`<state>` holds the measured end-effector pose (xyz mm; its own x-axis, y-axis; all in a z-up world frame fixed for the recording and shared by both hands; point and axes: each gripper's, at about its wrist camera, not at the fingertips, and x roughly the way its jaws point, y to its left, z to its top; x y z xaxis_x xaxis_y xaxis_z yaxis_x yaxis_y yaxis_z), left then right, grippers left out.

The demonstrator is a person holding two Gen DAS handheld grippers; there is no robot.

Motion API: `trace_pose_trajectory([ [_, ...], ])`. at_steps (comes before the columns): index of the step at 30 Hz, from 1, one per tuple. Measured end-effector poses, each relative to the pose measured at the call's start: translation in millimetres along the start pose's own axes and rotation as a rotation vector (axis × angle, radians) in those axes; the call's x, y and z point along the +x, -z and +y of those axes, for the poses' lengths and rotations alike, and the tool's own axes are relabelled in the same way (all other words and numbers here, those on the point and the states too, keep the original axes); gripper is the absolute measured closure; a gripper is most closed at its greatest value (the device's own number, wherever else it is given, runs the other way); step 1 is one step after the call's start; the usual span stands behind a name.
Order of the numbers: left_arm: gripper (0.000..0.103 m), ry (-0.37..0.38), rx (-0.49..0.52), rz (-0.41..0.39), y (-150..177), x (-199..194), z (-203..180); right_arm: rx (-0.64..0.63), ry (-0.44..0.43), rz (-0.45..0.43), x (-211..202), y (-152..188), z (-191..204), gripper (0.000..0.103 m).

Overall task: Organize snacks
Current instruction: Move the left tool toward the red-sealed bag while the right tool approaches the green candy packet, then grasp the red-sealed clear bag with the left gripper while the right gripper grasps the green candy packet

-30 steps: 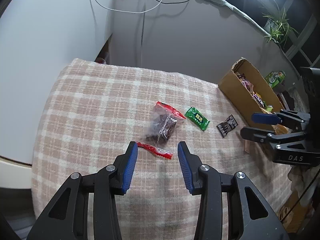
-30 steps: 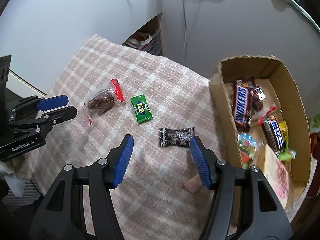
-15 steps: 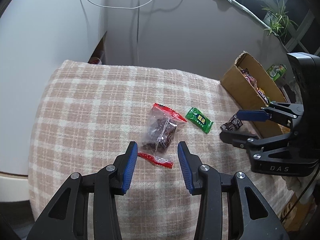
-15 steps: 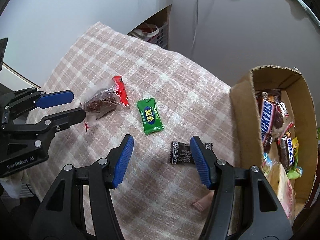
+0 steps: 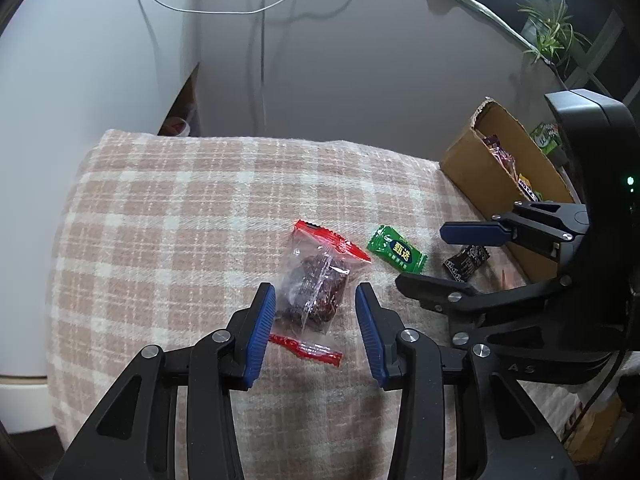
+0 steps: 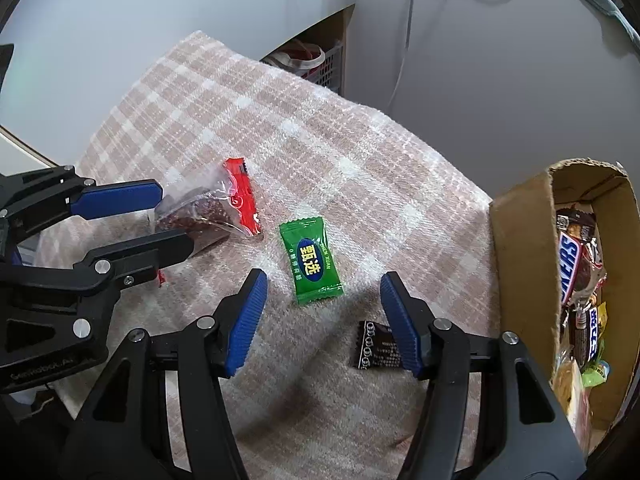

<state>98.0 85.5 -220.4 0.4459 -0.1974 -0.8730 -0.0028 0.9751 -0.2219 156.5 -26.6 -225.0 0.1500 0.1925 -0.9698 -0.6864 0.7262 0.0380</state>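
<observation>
— What is the surface?
— A table (image 6: 224,128) covered by a pink and cream checked cloth (image 5: 192,208).
— What lies on it?
— Three loose snacks in a row: a clear packet with red ends (image 5: 316,280), a green candy (image 6: 311,266) beside it, then a black candy (image 5: 466,262). A cardboard box (image 6: 520,264) of snacks sits at the edge.

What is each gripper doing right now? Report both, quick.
Left gripper: open, fingers either side of the clear red-edged snack bag, not closed on it.
Right gripper: open, holding nothing, over the green candy.
</observation>
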Motion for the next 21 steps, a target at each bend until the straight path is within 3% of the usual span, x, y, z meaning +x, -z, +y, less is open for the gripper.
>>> trace_pose_trajectory([
  [21,0.065,0.069,0.001,0.01,1.6,17.6,7.4,-0.069,0.013,-0.015,7.0,-2.5,8.1,0.044],
])
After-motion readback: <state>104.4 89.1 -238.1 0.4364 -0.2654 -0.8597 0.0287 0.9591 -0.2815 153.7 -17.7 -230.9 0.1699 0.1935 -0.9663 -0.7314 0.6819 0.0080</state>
